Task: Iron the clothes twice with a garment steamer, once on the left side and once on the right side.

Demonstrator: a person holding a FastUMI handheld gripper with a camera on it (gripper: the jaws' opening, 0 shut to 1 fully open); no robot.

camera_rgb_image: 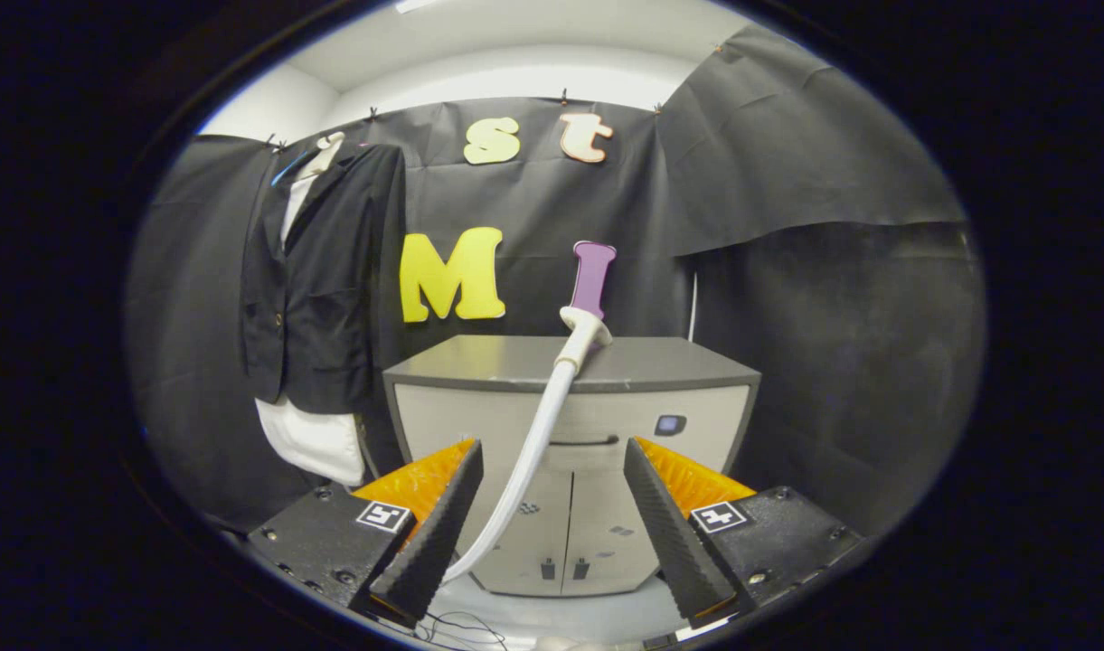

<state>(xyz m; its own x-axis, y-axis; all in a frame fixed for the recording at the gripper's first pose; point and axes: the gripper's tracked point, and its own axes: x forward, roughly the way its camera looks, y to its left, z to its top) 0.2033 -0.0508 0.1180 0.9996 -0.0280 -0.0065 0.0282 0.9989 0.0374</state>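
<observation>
Standing upright beyond the spread, empty fingers (pixel 552 470), the steamer (pixel 588 294) leans on the cabinet (pixel 515 362); jacket (pixel 321 289) hangs farther left.

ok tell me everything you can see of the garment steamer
The garment steamer has a purple head atop a white neck, with a long white hose curving down from it. It looks like smooth plastic. The head stands roughly upright, leaning slightly, its neck resting on the grey cabinet top. The hose drapes over the cabinet's front and passes between the gripper and its open jaws, touching neither.
</observation>
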